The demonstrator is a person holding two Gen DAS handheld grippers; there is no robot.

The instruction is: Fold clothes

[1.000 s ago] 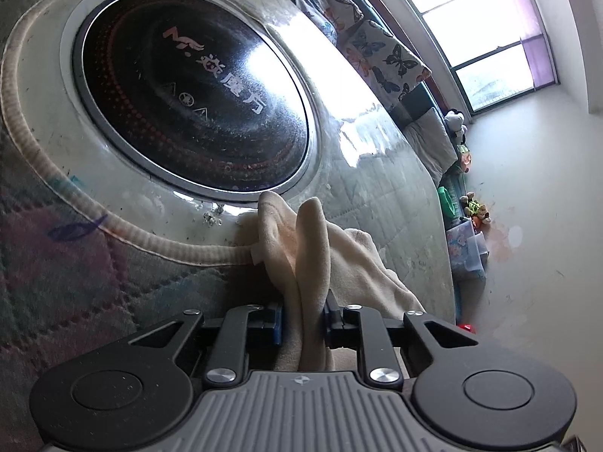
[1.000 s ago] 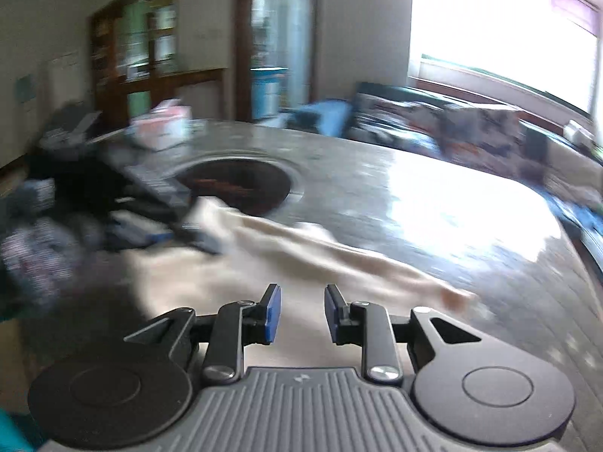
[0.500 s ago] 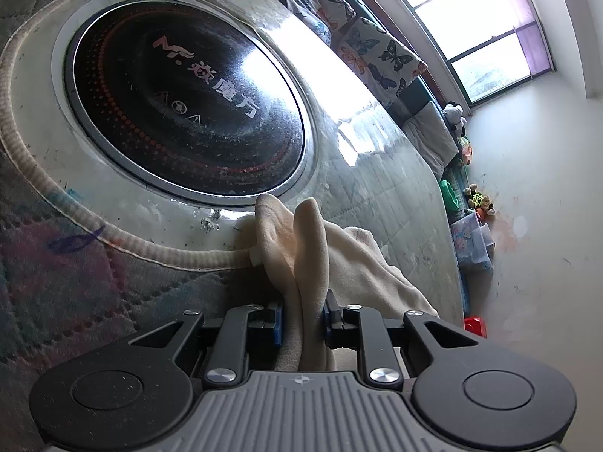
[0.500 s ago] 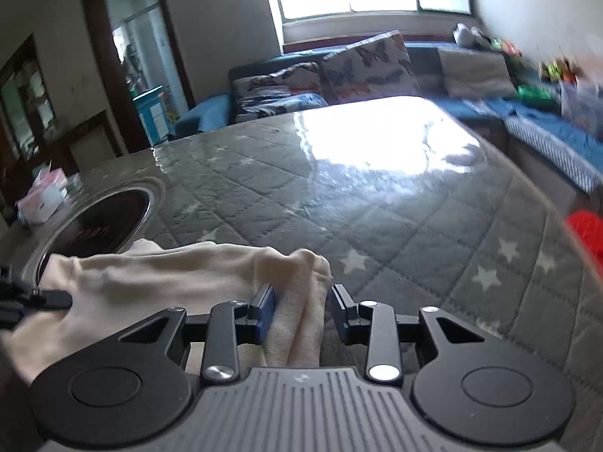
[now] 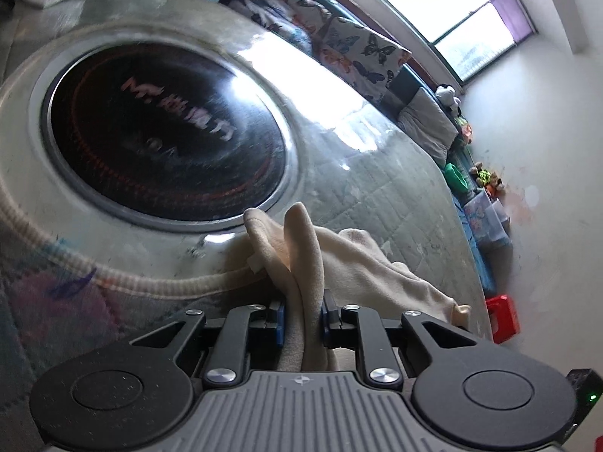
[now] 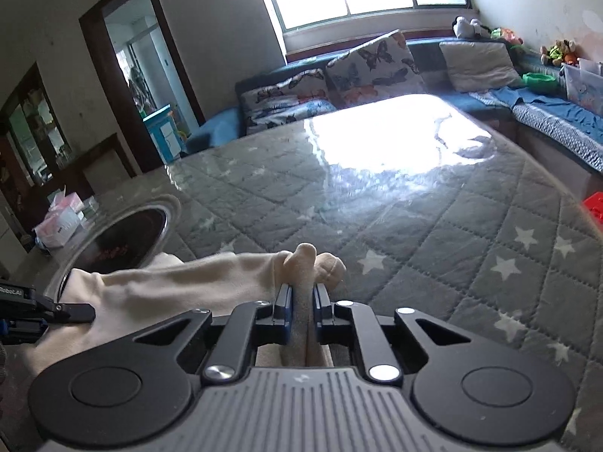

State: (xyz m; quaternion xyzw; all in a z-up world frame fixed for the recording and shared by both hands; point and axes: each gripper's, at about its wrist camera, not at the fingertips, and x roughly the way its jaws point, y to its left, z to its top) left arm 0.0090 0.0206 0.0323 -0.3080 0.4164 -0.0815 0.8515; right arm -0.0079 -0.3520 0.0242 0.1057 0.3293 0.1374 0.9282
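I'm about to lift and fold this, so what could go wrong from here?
1. The right hand-held gripper pinches only a bunched end of the cream garment; it may slip out on lifting.
2. The left hand-held gripper holds a thick wad, so the fold may come out uneven.
3. Cloth lies beside the round cooktop and could drag across it.

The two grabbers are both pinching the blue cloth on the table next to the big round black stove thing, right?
Nearly. The cloth is cream, not blue, as the right wrist view shows. The rest holds: the left gripper and right gripper both pinch it on the table, beside the round black cooktop.
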